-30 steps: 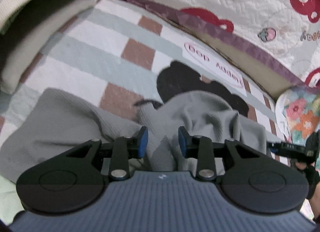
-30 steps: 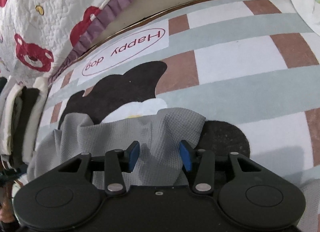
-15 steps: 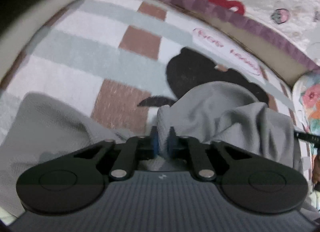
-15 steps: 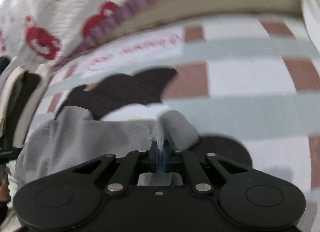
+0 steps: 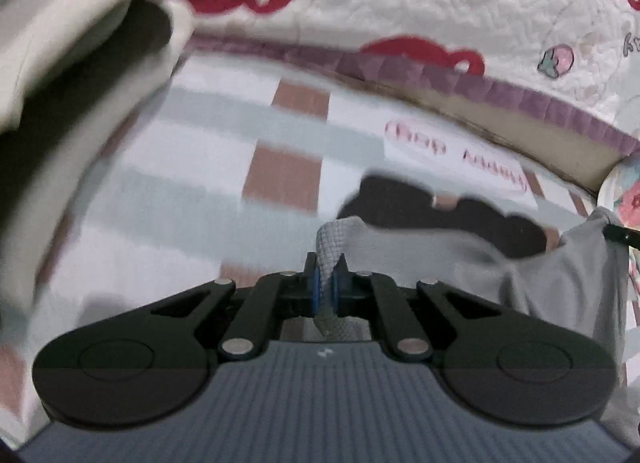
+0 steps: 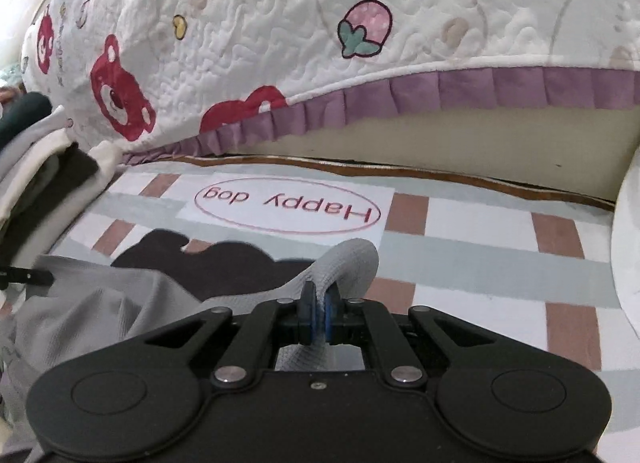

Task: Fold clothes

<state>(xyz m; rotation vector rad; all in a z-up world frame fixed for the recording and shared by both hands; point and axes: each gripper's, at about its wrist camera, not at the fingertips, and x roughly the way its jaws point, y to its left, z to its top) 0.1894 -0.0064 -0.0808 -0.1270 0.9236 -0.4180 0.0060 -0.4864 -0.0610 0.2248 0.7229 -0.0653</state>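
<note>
A grey waffle-knit garment (image 5: 560, 275) hangs stretched between my two grippers above the checked mat (image 5: 288, 167). My left gripper (image 5: 327, 283) is shut on one bunched edge of it, with cloth poking up between the blue pads. My right gripper (image 6: 318, 315) is shut on another edge, where the grey garment (image 6: 100, 311) loops over the jaws and sags away to the left. In each view the other gripper's black tip shows at the cloth's far end.
A stack of folded clothes (image 5: 72, 75) in cream and black sits at the left of the mat. A quilted white cover (image 6: 320, 43) with red bears and a purple frill rises behind. The mat (image 6: 480, 255) bears a "Happy dog" label. A floral cushion (image 5: 628, 199) lies at the right.
Both grippers went from open around the grey cloth to shut on it. Both then lifted, raising the garment off the mat and stretching it between them.
</note>
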